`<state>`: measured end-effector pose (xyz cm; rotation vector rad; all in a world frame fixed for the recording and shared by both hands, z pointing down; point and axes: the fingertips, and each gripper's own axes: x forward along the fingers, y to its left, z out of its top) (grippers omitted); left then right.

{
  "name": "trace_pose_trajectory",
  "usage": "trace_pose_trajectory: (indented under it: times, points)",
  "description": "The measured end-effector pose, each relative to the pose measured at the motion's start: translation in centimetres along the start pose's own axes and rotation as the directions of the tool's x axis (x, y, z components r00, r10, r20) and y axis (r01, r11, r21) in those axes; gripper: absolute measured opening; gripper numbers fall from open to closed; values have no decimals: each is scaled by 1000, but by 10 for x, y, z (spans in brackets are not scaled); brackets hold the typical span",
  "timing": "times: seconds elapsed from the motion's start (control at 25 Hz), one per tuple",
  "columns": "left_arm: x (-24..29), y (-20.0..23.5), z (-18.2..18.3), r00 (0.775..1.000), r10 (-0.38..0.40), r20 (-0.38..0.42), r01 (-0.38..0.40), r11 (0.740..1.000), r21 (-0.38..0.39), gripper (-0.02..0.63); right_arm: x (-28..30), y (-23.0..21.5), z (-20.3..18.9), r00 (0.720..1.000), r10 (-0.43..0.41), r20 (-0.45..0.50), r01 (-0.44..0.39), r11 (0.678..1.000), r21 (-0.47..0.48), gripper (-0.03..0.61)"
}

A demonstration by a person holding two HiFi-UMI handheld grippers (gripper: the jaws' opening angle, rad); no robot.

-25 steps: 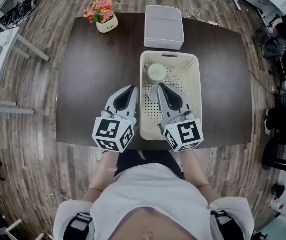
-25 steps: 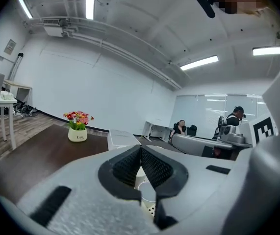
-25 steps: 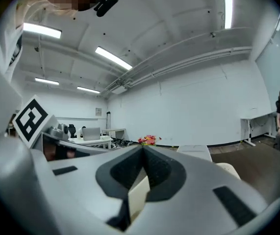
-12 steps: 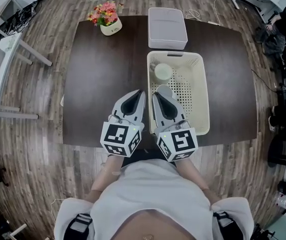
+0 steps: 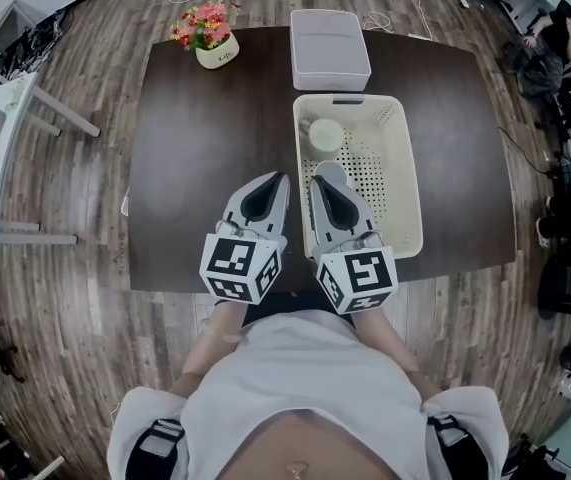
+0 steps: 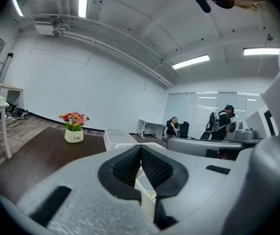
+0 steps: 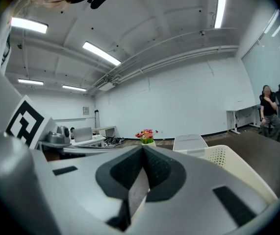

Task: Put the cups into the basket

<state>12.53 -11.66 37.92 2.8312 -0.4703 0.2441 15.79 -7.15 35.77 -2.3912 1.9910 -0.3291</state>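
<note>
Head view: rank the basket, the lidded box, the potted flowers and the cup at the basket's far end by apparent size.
Largest to smallest:
basket
lidded box
potted flowers
cup
All share one table, so nearness barely skews the order.

Cup [image 5: 332,169] in basket [image 5: 405,198]: near part covered by tip of right gripper [image 5: 319,180], likewise basket's near left corner. Flowerpot [image 5: 216,56]: lettering too small to read; person [image 5: 553,58] at head view's top right: cut off by picture's edge. Left gripper view: only a sliver of basket visible through the low gap between jaws, rest behind them.
</note>
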Motion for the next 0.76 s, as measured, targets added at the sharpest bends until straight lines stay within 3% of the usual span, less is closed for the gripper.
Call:
trace_pose_trajectory:
  times: [0.76]
  points:
    - [2,2,-6,1000,-5,-18,4,1000,-22,9,4,3,-3,1000,20,-22,-20,1000,-4,11]
